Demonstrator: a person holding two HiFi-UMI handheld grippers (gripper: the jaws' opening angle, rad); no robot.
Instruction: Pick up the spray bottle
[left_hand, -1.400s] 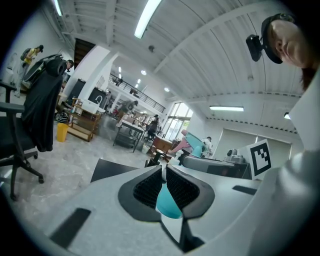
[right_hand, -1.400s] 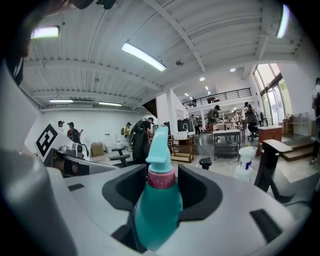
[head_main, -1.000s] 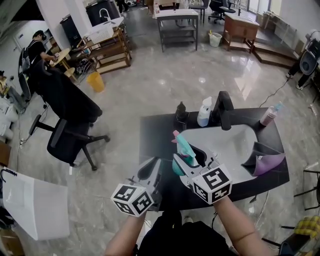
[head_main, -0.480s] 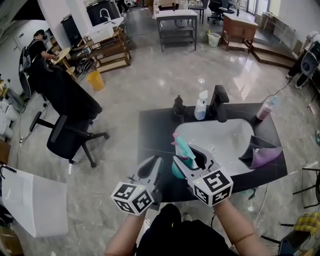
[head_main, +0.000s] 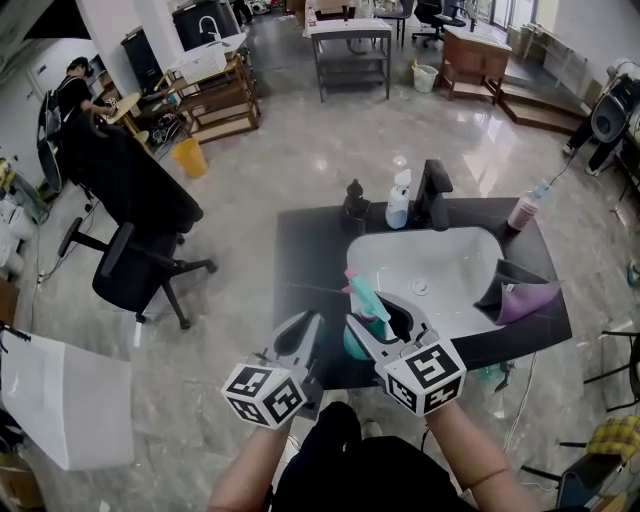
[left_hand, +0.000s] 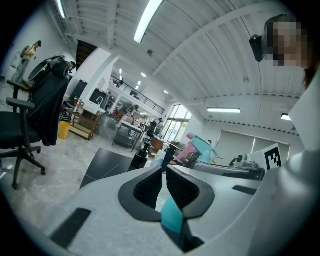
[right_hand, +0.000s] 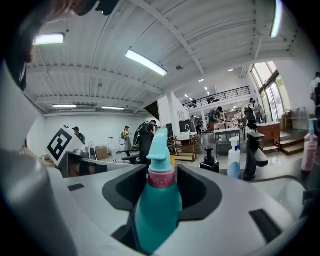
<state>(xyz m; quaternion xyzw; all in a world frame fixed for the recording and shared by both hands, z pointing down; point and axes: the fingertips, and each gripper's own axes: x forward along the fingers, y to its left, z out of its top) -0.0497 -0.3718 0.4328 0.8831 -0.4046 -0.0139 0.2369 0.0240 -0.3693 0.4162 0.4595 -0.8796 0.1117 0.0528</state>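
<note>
Spray bottle (head_main: 366, 298): clamped upright in right gripper (head_main: 380, 318), apparently lifted. Left gripper (head_main: 302, 338): closed, empty. Pickup seemingly complete.

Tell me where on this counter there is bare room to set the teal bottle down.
The counter left of the sink is bare, from the front edge back to the pump bottle. The back is crowded: a white bottle and the faucet. The right end holds a cloth and a pink bottle.
</note>
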